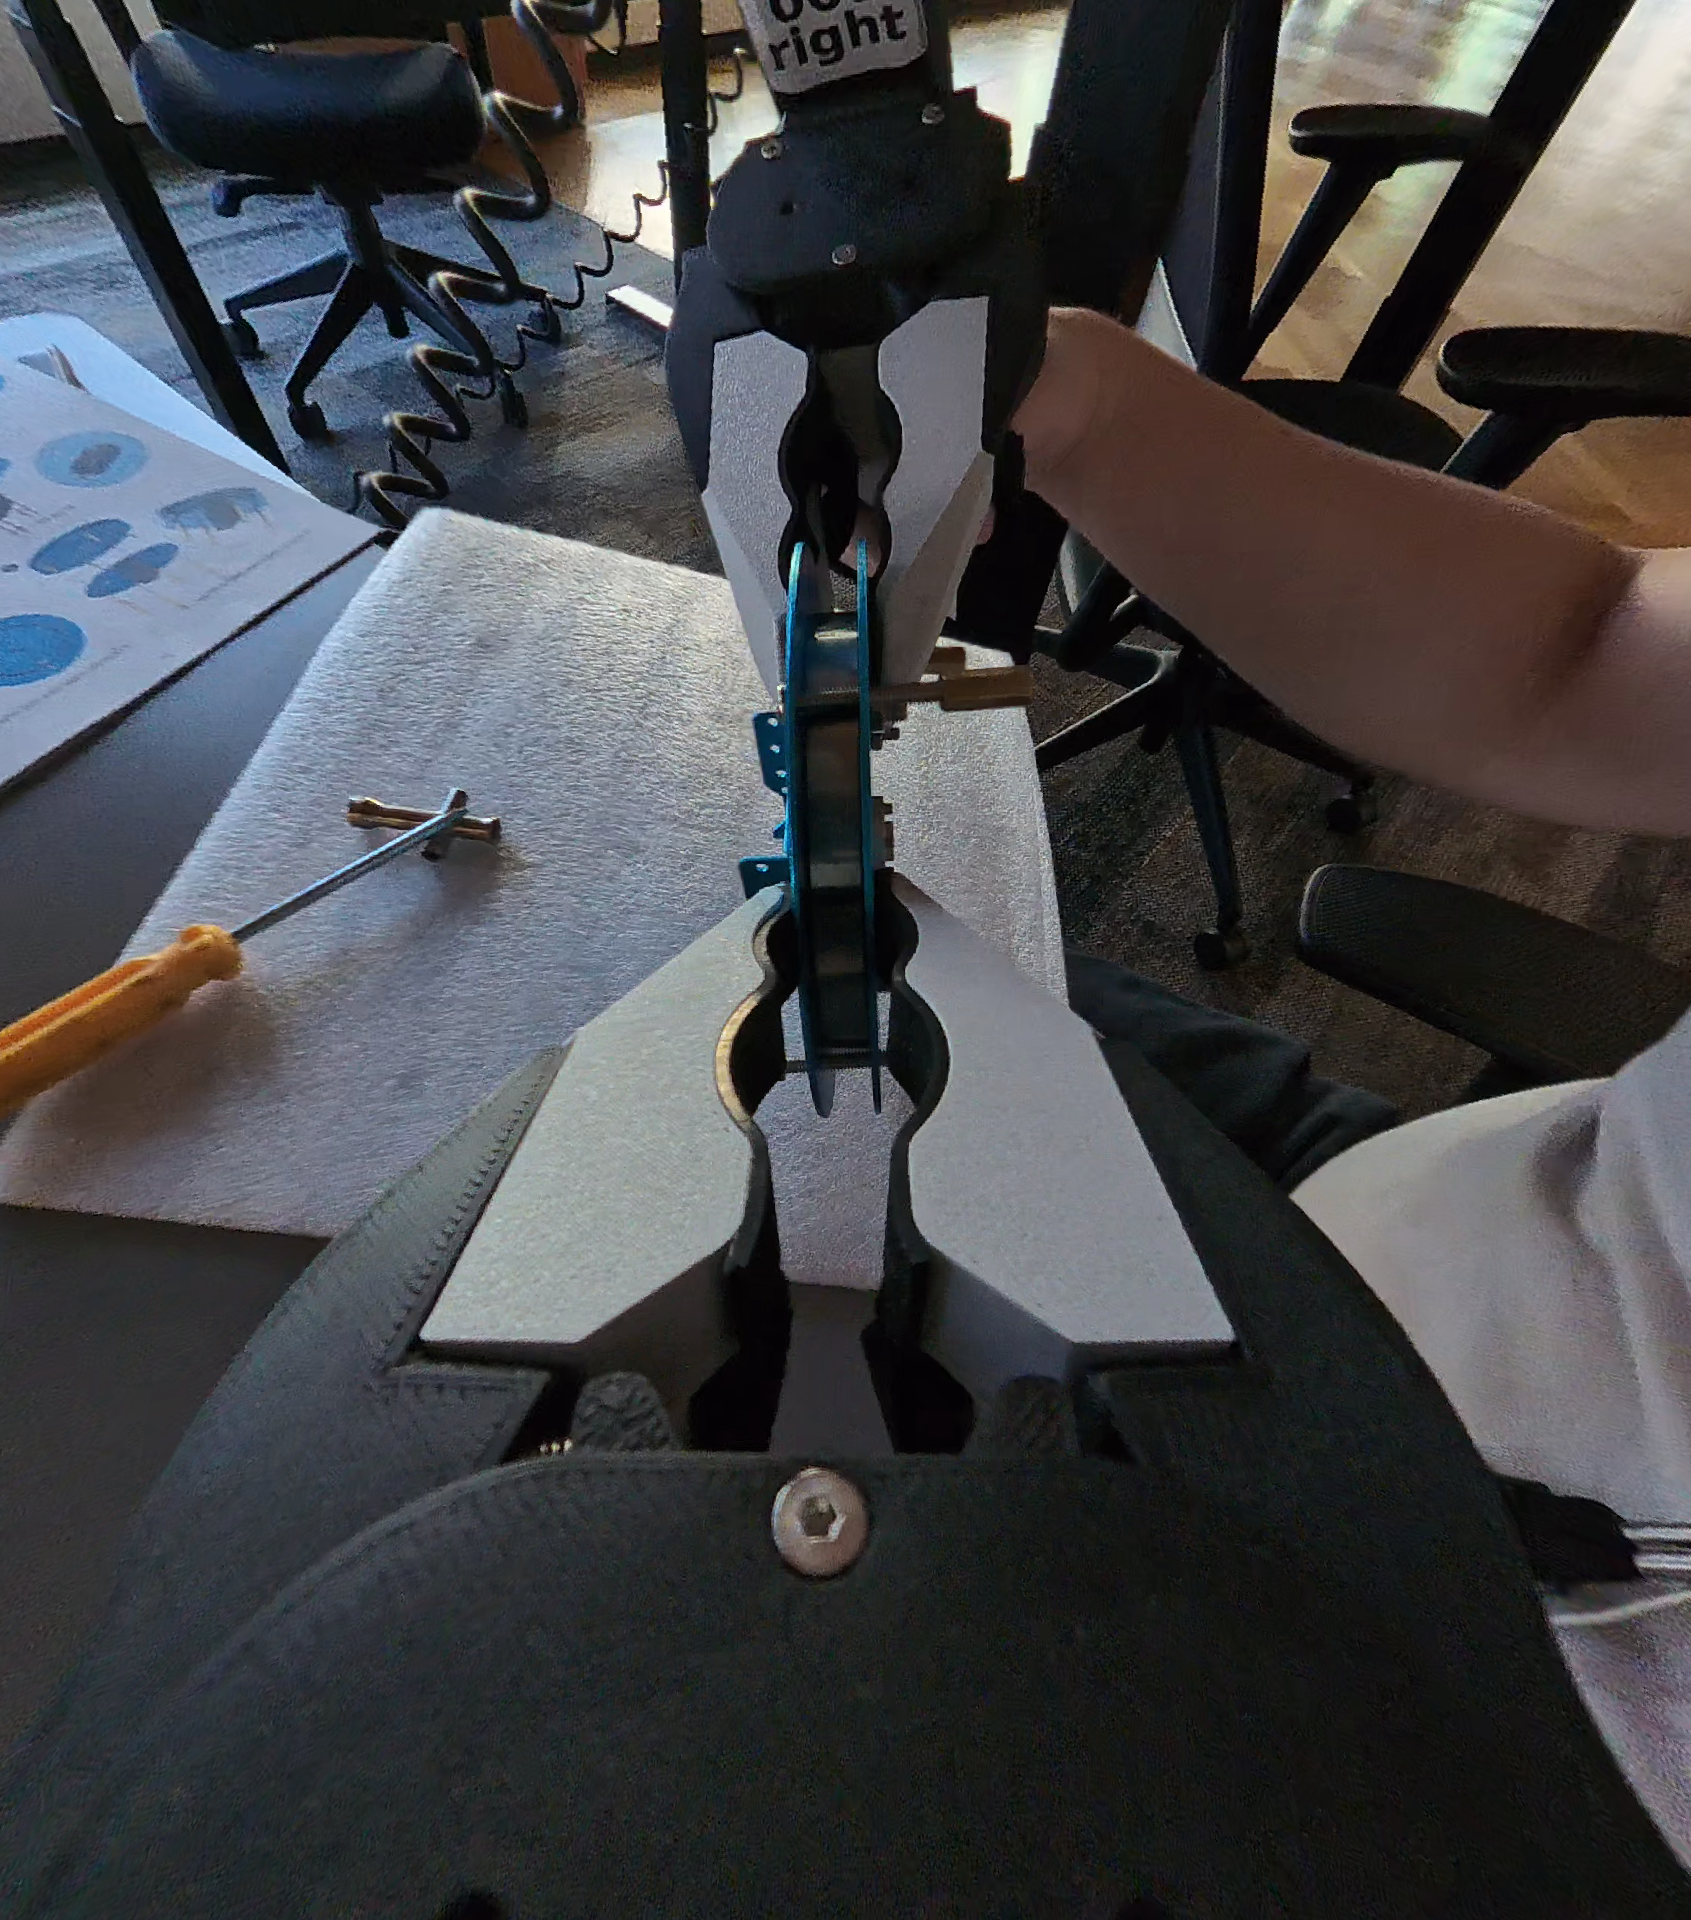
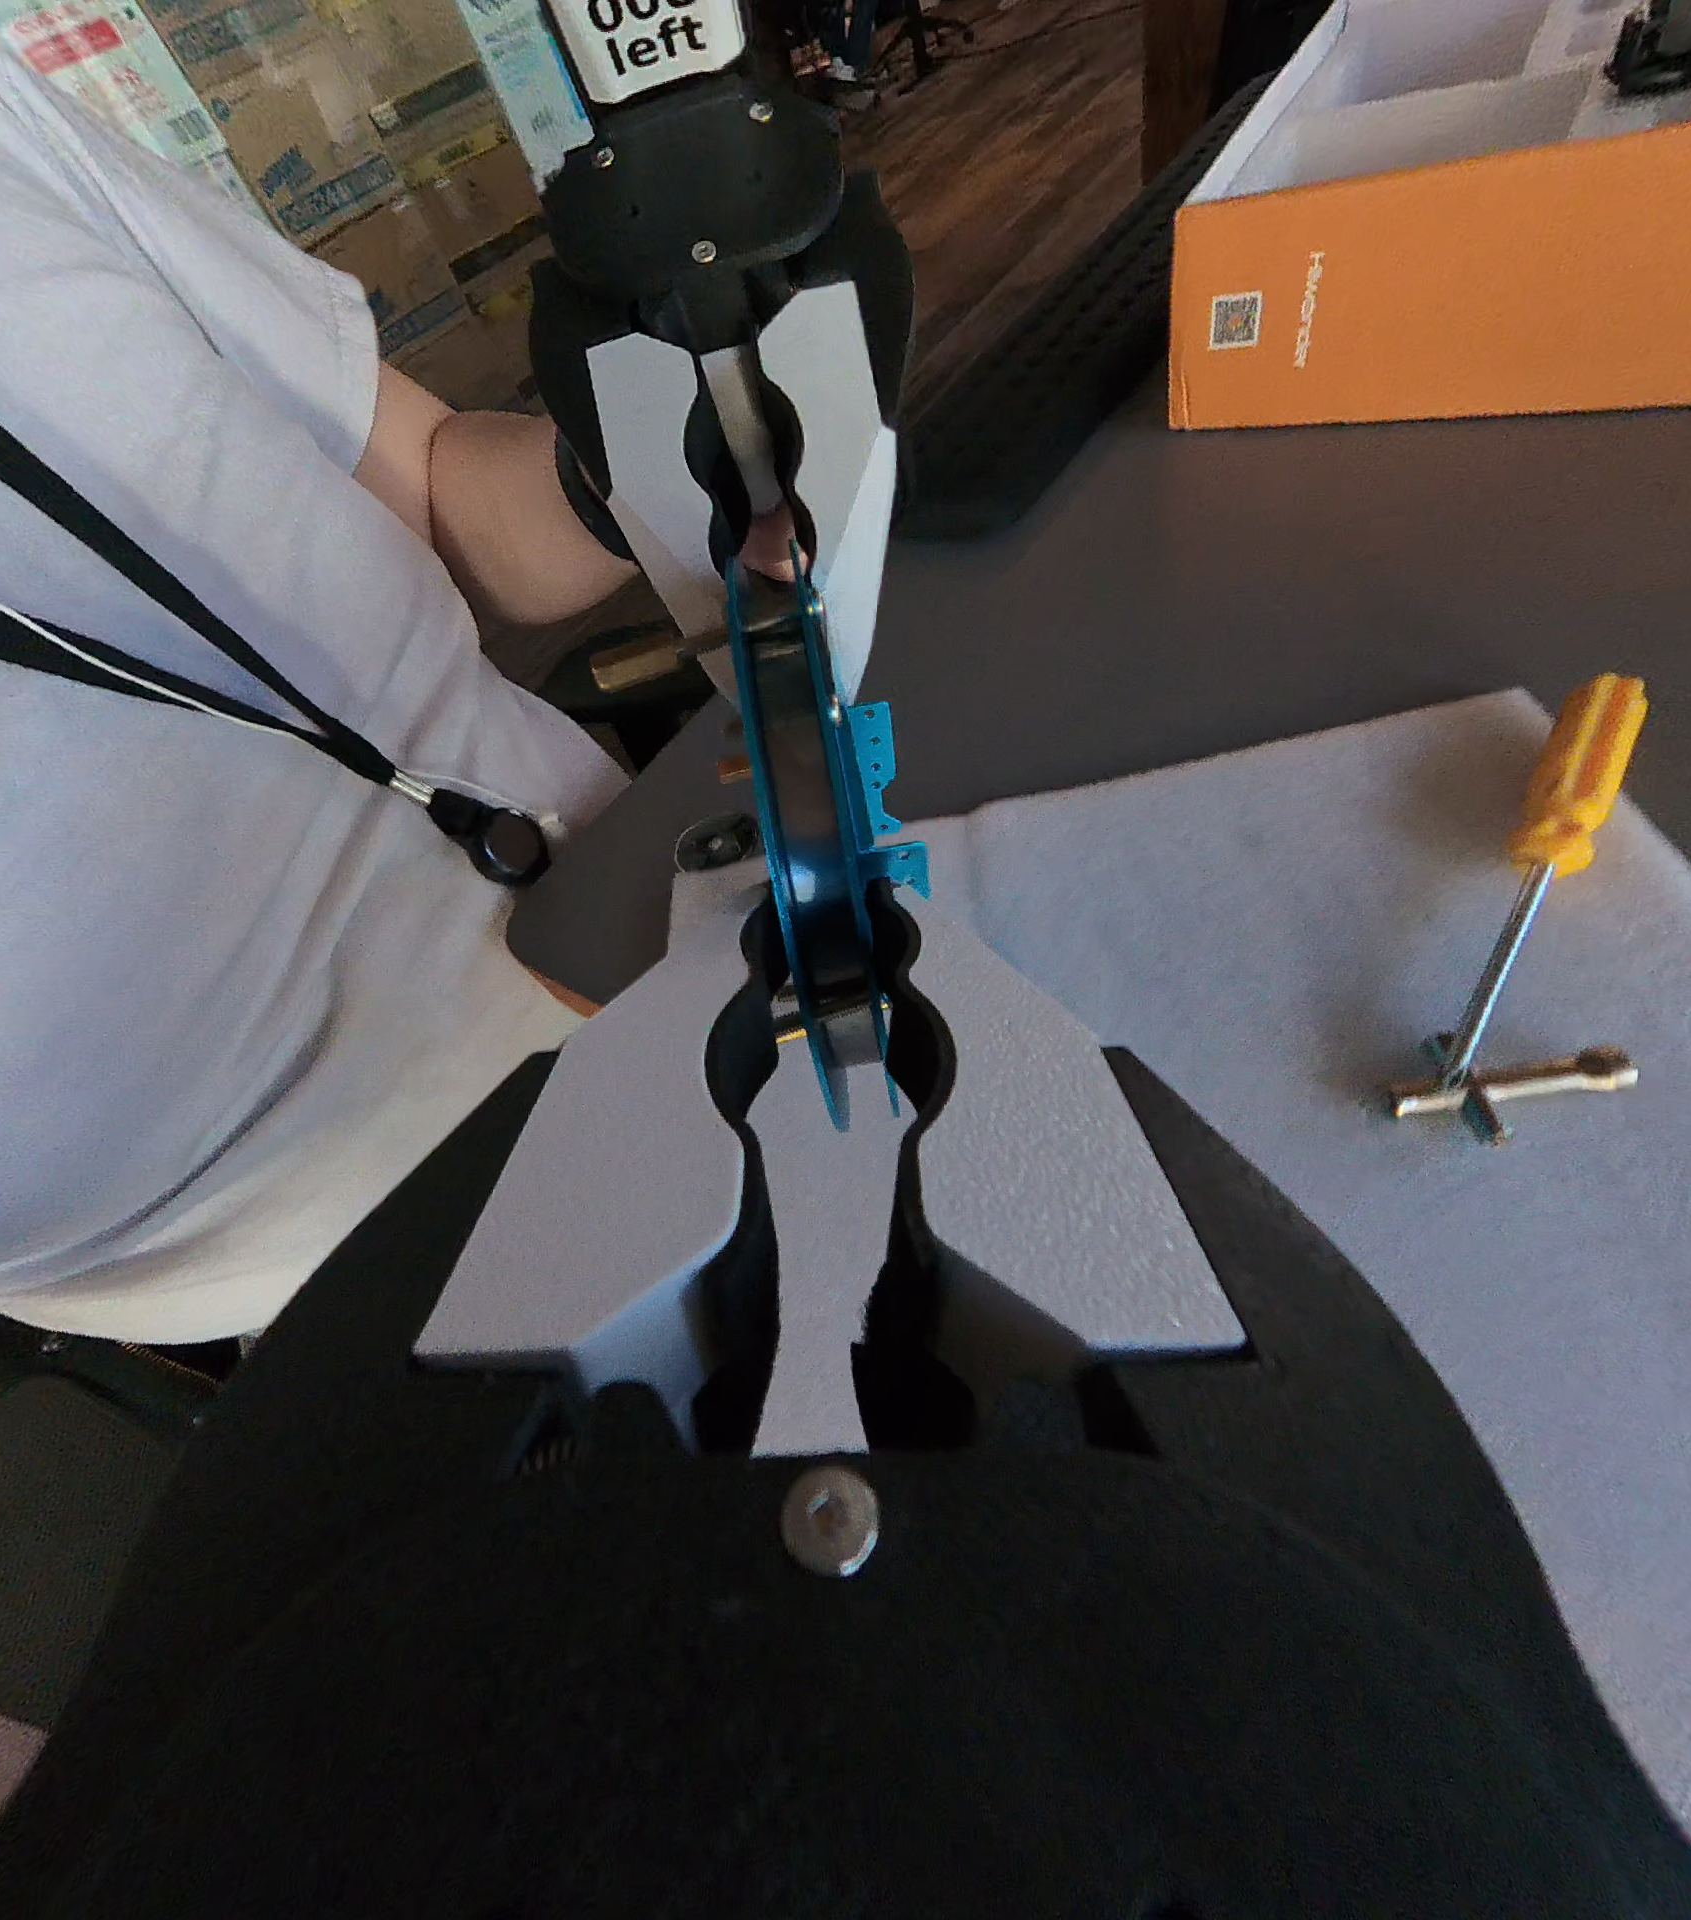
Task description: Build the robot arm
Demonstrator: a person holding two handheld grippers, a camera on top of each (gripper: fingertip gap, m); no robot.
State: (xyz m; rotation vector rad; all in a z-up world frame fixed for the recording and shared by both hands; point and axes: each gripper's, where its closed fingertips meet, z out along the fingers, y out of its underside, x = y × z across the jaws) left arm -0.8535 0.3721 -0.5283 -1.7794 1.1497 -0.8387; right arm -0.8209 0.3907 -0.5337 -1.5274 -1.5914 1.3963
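Blue metal plates, two thin discs bolted together with a gap between, hang edge-up as one blue assembly (image 1: pixel 828 831), and the left gripper (image 1: pixel 833 1023) is clamped on its near rim while the right gripper (image 2: pixel 830 1029) is clamped on the opposite rim — so the piece is pinched from both ends, in the air above the white foam mat (image 1: pixel 467 748). Only narrow edges sit in the scalloped jaws; a twist or uneven pull could, I judge, let a rim slip out or bend a plate. A brass standoff (image 1: pixel 976 688) juts sideways. Below lie an orange-handled screwdriver (image 1: pixel 82 1023) and a small cross wrench (image 1: pixel 425 821).
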